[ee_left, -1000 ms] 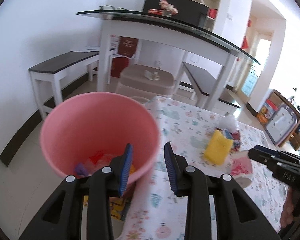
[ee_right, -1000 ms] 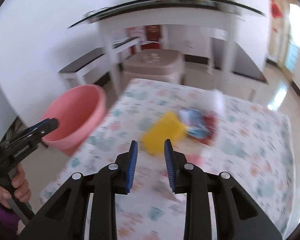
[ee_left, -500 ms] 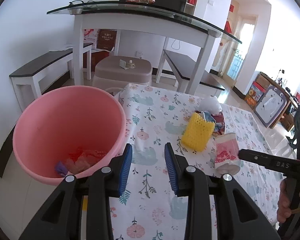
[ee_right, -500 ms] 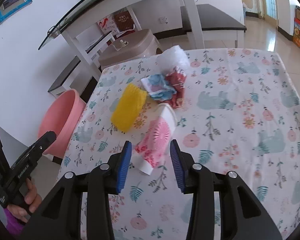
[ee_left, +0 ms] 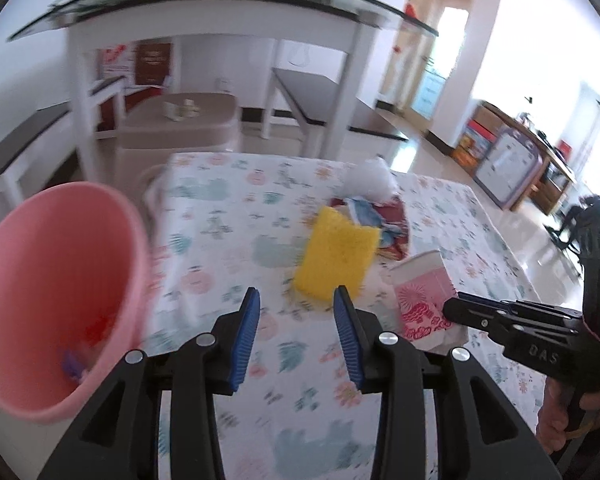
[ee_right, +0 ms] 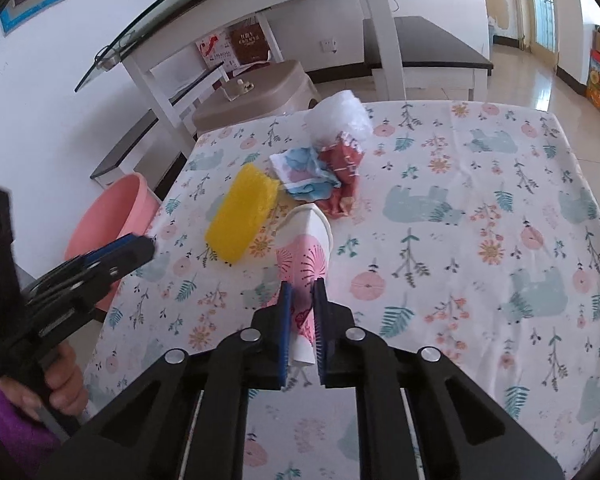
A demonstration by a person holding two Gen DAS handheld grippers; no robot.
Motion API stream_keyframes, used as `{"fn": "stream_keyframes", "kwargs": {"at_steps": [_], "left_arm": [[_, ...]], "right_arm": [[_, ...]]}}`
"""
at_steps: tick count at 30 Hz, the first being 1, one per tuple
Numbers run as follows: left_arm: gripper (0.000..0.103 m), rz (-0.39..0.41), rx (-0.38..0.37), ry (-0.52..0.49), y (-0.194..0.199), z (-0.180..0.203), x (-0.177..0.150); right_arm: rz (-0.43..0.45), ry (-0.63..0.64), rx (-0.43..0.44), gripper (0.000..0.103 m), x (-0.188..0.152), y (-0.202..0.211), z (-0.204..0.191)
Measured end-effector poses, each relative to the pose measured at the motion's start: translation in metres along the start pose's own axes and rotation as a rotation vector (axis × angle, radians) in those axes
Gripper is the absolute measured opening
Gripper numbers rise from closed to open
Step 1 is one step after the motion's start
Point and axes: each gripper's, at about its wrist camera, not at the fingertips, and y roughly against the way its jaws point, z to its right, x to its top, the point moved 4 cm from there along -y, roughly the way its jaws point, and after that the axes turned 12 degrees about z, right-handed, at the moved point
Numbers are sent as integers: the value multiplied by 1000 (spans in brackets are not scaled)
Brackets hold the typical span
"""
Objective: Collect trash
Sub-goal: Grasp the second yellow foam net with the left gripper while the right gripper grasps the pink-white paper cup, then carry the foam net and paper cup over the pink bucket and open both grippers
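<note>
Closing right tool (ee_right: 302, 295) hides the paper cup (ee_right: 306, 258) base; bucket (ee_left: 56, 280) blurred.

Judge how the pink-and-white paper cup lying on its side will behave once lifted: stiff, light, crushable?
The pink-and-white paper cup looks thin-walled, so probably light. The right gripper is closing on its base end, where the wall already looks pinched; it likely crushes easily. Lying on its side on the floral tablecloth, it could roll if nudged.

cup (ee_right: 306, 252) lying on table (ee_right: 500, 320), sponge (ee_right: 242, 214) beside, basin (ee_right: 108, 216) left
</note>
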Motion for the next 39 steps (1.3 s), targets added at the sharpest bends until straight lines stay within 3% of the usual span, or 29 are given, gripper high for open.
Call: {"fn": "stream_keyframes", "kwargs": {"at_steps": [7,14,17,22,32,39], "left_arm": [[38,-55,14,-57,-45,11,5],[38,-116,14,6,-74,2,0],[35,-105,14,-4,-75,8,-4],[12,-75,17,-14,-67,17,-5],[9,31,33,8,-21,23,4],[9,106,89,9,18,17,10]], "right_arm": [[78,0,-10,10,7,23,19],[95,-29,-17,10,7,27,36],[94,-38,-16,10,6,27,39],[100,-41,-16,10,7,28,41],[117,-24,-12,10,8,35,32],[123,15,12,10,7,37,13]]}}
